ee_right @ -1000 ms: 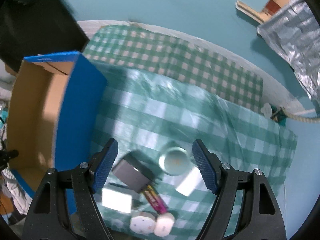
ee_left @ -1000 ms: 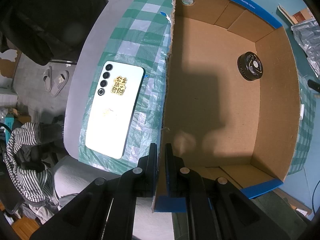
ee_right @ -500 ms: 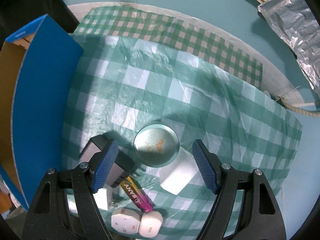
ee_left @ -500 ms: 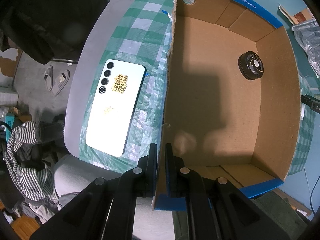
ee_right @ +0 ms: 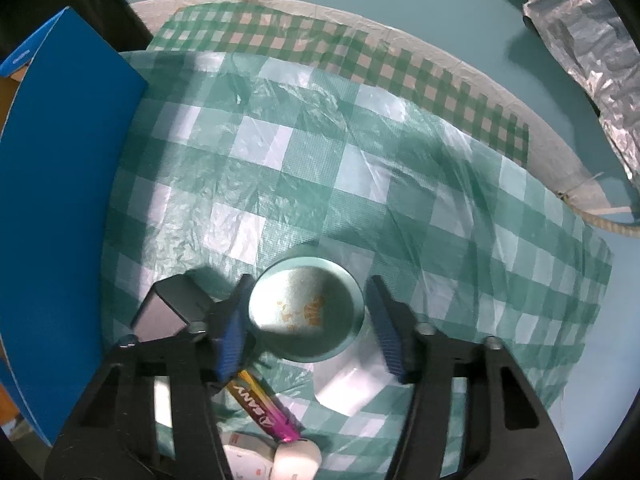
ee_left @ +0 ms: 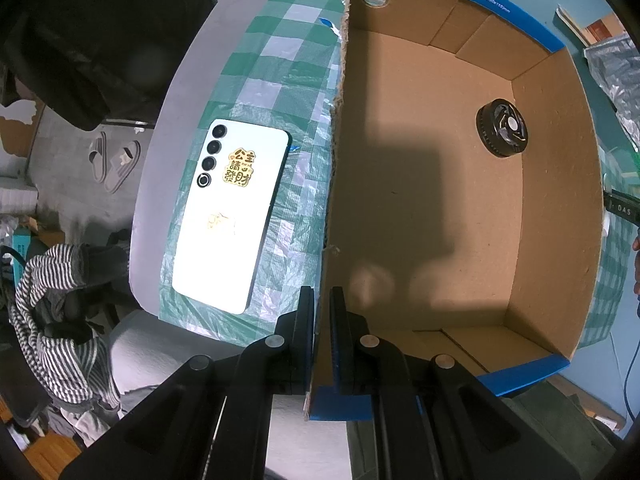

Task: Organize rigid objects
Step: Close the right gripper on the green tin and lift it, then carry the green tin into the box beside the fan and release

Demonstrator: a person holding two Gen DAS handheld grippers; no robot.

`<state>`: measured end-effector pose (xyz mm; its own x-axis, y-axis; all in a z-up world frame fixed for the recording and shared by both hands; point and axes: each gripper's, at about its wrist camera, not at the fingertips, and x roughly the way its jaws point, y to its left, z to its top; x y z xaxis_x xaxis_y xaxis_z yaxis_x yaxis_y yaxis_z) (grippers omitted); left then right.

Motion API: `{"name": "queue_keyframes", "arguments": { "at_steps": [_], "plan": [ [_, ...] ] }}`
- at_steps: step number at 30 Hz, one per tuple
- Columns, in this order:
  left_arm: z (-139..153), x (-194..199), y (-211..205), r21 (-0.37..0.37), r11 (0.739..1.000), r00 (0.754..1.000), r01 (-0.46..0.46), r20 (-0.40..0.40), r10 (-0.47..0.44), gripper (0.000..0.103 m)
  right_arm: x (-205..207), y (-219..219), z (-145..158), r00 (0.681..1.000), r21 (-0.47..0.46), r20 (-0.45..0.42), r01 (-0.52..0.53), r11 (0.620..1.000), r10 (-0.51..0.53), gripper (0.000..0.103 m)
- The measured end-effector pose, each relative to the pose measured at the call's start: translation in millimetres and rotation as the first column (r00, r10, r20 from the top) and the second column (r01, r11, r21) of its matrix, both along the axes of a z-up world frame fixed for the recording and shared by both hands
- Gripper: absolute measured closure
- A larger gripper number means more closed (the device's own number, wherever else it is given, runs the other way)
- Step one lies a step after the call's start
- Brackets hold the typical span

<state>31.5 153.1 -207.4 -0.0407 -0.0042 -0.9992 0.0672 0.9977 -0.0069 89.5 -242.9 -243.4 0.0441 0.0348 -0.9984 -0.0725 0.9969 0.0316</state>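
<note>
My left gripper [ee_left: 322, 292] is shut on the left wall of the cardboard box [ee_left: 336, 160], one finger on each side of it. A black round part [ee_left: 502, 133] lies on the box floor at the far right. A white phone [ee_left: 236, 212] lies face down on the checked cloth left of the box. My right gripper [ee_right: 309, 282] points down over a round teal tin [ee_right: 306, 314]. Its jaws are closing with the tin between them. Both blue pads [ee_right: 234, 332] stand just off the tin's rim.
A grey block [ee_right: 172, 304] sits left of the tin, and a pink and yellow stick [ee_right: 264, 412], a white block [ee_right: 348, 388] and small white pieces [ee_right: 296, 460] lie below it. The box's blue outer wall [ee_right: 60, 200] stands at the left. Slippers [ee_left: 116, 160] and striped cloth [ee_left: 52, 320] are beside the table.
My right gripper has come down over the teal tin and its jaws have narrowed around it. The left gripper and the box have not moved.
</note>
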Motion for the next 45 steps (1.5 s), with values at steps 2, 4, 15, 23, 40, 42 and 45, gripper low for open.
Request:
{"name": "queue_keyframes", "arguments": {
  "at_steps": [2,4,15,23,40,42,45],
  "plan": [
    [0,0,0,-0.001,1.000,1.000,-0.001,0.001,0.001,0.096,2,-2,-1,1.000,0.003,-0.001,0.002,1.000,-0.002,0.058],
    [0,0,0,-0.002,1.000,1.000,-0.001,0.001,0.001,0.096,2,-2,-1,1.000,0.003,0.001,-0.004,1.000,0.004,0.059],
    [0,0,0,-0.001,1.000,1.000,0.002,0.000,-0.002,0.096,-1,3,18,0.999,0.013,0.032,-0.012,1.000,0.012,0.059],
    [0,0,-2,0.001,1.000,1.000,0.010,0.000,-0.010,0.096,4,14,49,0.997,0.023,0.064,-0.036,0.999,0.035,0.059],
    [1,0,-5,0.006,1.000,1.000,0.026,0.003,-0.026,0.096,20,87,133,0.967,0.075,0.184,-0.195,0.978,0.179,0.059],
    [2,0,-6,0.006,1.000,1.000,0.028,0.003,-0.028,0.096,22,99,137,0.961,0.079,0.192,-0.219,0.972,0.201,0.059],
    [2,0,-6,0.007,1.000,1.000,0.028,0.003,-0.028,0.096,26,117,139,0.953,0.080,0.195,-0.251,0.965,0.232,0.059]
  ]
}}
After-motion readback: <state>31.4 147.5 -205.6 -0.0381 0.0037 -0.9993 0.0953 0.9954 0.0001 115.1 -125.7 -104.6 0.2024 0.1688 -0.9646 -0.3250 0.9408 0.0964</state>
